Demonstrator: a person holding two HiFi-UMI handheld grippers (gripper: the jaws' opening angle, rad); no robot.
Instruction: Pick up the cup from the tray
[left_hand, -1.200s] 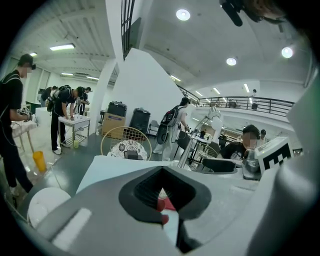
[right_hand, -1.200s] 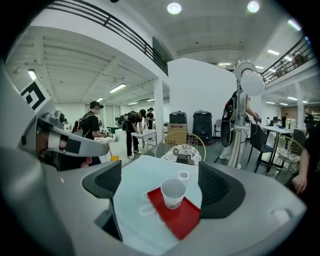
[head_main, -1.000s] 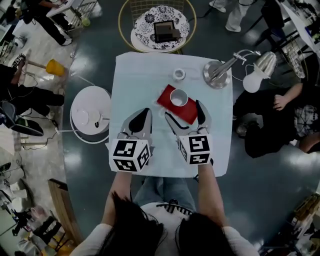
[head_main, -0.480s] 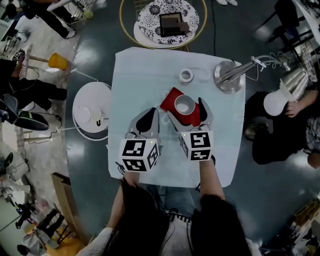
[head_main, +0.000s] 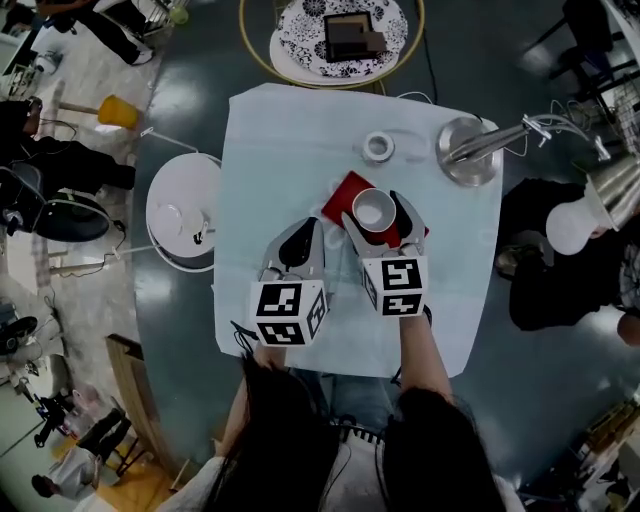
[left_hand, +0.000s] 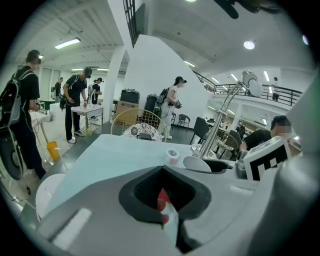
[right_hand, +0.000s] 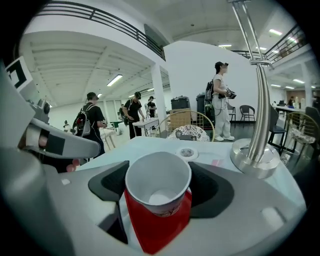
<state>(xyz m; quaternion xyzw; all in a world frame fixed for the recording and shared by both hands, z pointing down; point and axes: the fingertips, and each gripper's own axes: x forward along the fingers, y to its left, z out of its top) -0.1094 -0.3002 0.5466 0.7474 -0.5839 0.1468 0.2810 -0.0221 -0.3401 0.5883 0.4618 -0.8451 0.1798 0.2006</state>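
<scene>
- Head view: the right gripper (head_main: 373, 209) is further forward than a second ago. Then its jaw tips were short of the cup (head_main: 372, 213); now one jaw is on each side of it.
- The cup is in the same spot, upright on the red tray (head_main: 343, 192) in the middle of the table (head_main: 290, 140). Not lifted yet.
- The left gripper (head_main: 309, 231) has crept forward too, but stays left of the tray, just beside its near corner. It has nothing to do with the cup.
- Left gripper view: jaws are all but together, with only a thin slit between them. A sliver of red tray shows through the slit and nothing is held. The cup rim (left_hand: 198, 164) shows off to the right, already inside the other gripper's jaws.
- Right gripper view: jaws are wide apart and the cup (right_hand: 158, 181) sits dead centre between the dark pads, open mouth toward the camera, empty inside. The pads are just beside the cup wall on both sides. I can't tell if they touch it, and there's no sign of squeeze.
- The tray (right_hand: 152, 227) is under the cup, which is seated on it.
- What it means: I judge the reach done and the gripper lined up. What's left is to close on the cup wall and lift it straight up.
- Risk: it looks like a thin paper cup, so a hard squeeze could crush it. A loose grip may drag the tray or tip the cup.
</scene>
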